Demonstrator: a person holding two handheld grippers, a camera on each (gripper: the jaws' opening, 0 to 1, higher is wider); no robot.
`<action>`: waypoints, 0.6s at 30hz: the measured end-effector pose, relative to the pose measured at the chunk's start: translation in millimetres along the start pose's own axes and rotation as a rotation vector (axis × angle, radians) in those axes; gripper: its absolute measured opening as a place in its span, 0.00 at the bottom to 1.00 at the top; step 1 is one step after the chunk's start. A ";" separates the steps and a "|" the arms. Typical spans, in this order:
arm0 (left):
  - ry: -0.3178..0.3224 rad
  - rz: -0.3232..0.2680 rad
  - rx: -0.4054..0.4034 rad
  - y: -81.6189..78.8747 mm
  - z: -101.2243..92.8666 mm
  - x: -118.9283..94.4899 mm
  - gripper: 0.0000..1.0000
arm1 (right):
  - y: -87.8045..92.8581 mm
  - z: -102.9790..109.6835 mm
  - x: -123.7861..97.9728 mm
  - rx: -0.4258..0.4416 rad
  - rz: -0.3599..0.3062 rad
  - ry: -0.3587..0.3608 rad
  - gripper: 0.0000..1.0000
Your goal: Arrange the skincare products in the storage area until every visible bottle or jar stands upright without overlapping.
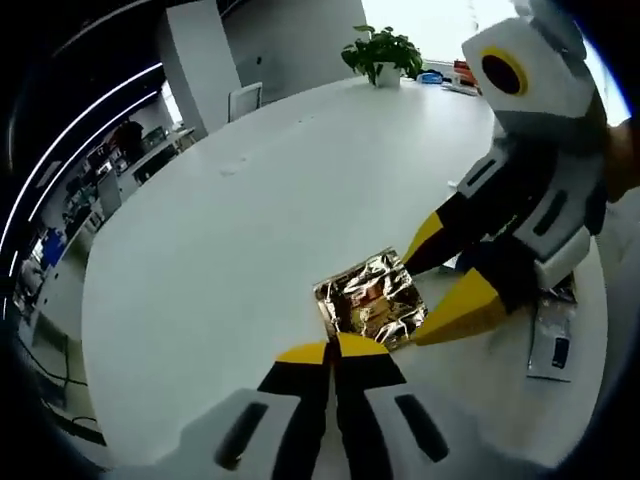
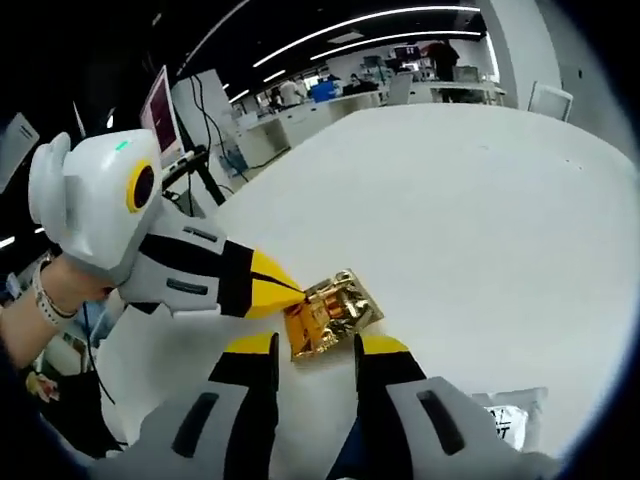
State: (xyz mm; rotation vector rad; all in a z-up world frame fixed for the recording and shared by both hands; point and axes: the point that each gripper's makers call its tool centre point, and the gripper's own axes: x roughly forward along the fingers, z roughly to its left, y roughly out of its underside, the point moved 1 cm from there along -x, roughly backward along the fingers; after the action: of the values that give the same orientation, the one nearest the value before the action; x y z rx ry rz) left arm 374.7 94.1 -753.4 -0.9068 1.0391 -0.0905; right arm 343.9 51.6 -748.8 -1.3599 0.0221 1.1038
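While both tools flank it, gold sachet (image 1: 371, 301) lies flat.

We see a broad white desk (image 1: 250, 220) with a potted green plant (image 1: 383, 52) at its far edge and a few small items beside the pot, too blurred to name. Beyond the desk stand a white chair (image 1: 245, 100), a monitor (image 2: 158, 108), and rows of office workstations (image 2: 300, 110) under long ceiling light strips (image 2: 370, 25).
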 end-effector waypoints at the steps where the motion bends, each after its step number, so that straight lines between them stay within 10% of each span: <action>1: 0.000 -0.002 -0.001 0.1 0.1 0.2 0.00 | -0.2 1.1 1.2 0.007 -0.001 -0.006 0.26; 18: -0.021 -0.036 -0.001 -1.2 5.9 2.8 0.02 | -2.8 8.4 1.1 0.028 -0.011 -0.033 0.04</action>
State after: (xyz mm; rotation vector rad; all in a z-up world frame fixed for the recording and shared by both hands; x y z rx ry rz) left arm 381.2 95.6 -753.5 -0.9259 1.0040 -0.1105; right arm 341.5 59.3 -744.9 -1.3149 0.0063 1.1127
